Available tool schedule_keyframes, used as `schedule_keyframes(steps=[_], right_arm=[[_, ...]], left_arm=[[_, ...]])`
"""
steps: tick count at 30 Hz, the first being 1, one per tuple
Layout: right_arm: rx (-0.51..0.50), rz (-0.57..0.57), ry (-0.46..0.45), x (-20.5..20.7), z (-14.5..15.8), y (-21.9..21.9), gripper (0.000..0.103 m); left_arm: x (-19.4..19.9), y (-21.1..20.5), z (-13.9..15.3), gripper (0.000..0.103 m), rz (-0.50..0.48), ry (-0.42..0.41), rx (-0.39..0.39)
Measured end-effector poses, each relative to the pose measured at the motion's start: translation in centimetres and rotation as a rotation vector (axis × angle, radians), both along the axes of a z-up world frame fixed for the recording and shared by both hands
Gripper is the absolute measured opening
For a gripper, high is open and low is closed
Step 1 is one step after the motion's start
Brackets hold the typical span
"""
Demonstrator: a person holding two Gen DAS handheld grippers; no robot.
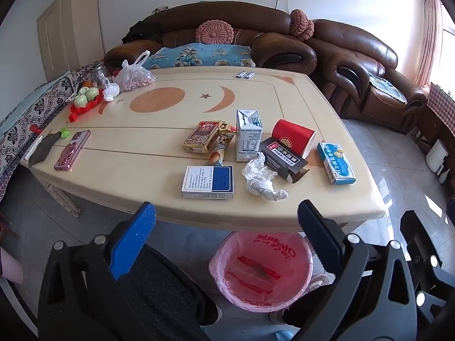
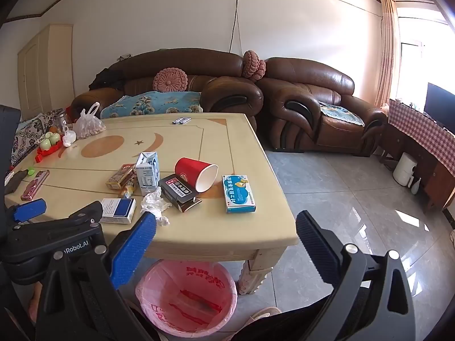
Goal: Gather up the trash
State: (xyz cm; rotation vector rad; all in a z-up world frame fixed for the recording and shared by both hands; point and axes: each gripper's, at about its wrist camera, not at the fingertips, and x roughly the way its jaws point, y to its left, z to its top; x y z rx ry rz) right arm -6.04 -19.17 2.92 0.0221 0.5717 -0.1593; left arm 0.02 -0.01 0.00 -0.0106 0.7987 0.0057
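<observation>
Brown leather sofas (image 2: 199, 85) line the far wall behind my cream table (image 1: 176, 105), which fills most of both views. Under its near edge I see a bin (image 1: 261, 272) lined with a pink bag, on the tiled floor.

Trash sits in a cluster on the near half of the table. A white carton (image 1: 248, 135) stands upright in the middle. A red cup (image 1: 294, 139) lies on its side just right of it, its mouth facing right. A black box (image 1: 284, 156) lies in front of the cup, touching it. Near left I see a blue-and-white box (image 1: 207, 182), far left a gold pack (image 1: 202, 136), far right a light-blue box (image 1: 335, 163). Crumpled tissue (image 1: 261, 179) lies beside the black box.

My left gripper (image 1: 227, 218) and right gripper (image 2: 226, 227) hang short of the near edge, jaws wide apart, holding nothing.
</observation>
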Motion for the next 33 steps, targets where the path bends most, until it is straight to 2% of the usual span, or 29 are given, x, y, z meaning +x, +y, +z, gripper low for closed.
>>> schedule_keyframes(steps=[3,6,33], right_arm=[[0.003,-0.002,-0.005,-0.1,0.1,-0.1,0.096],[-0.006,0.0,0.001,0.0,0.0,0.0,0.096],[0.007,0.006,0.006,0.2,0.1,0.7,0.096]], left_arm=[[0.3,0.2,0.0,0.098,0.001,0.004,0.008],[-0.6,-0.3,0.7,0.098,-0.012,-0.039,0.025],[-0.5,-0.3,0.2,0.098,-0.007,-0.039,0.027]])
